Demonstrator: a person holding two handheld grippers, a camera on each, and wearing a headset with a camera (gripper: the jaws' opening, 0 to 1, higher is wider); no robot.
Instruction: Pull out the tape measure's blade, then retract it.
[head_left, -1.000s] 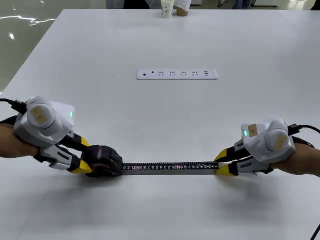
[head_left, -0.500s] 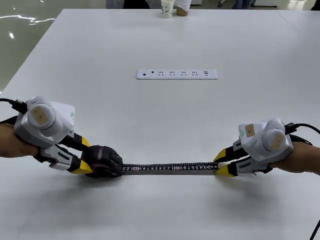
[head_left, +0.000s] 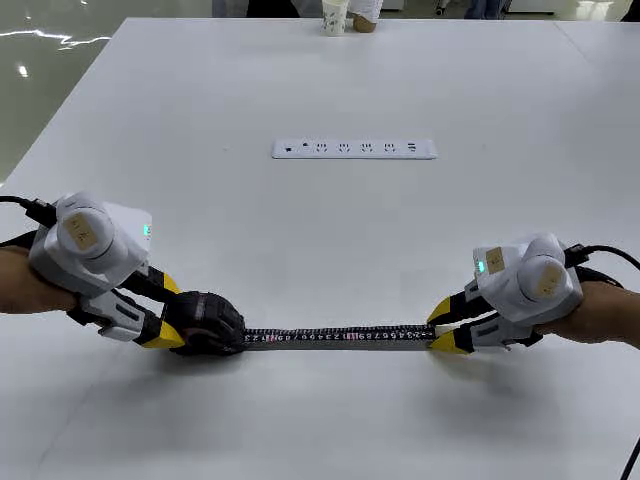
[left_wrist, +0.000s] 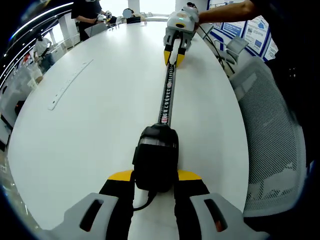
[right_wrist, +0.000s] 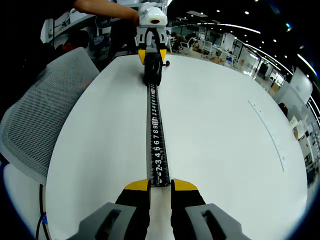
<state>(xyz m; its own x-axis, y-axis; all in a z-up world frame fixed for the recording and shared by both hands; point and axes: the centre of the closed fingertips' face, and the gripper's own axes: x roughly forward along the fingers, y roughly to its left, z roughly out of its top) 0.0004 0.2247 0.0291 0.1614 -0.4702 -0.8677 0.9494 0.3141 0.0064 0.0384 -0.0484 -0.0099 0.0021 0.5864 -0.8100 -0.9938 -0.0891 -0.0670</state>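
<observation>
The tape measure's case (head_left: 205, 322) sits on the bench (head_left: 330, 240), clamped by the left hand-held gripper (head_left: 167, 312). Its blade (head_left: 340, 335) runs out to the right hand-held gripper (head_left: 440, 327), which pinches the tip. It is probably thin, springy steel, quick to recoil, so hold the tip.

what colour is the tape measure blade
Black with white numerals and one red mark; the blade shows best in the right gripper view.
</observation>
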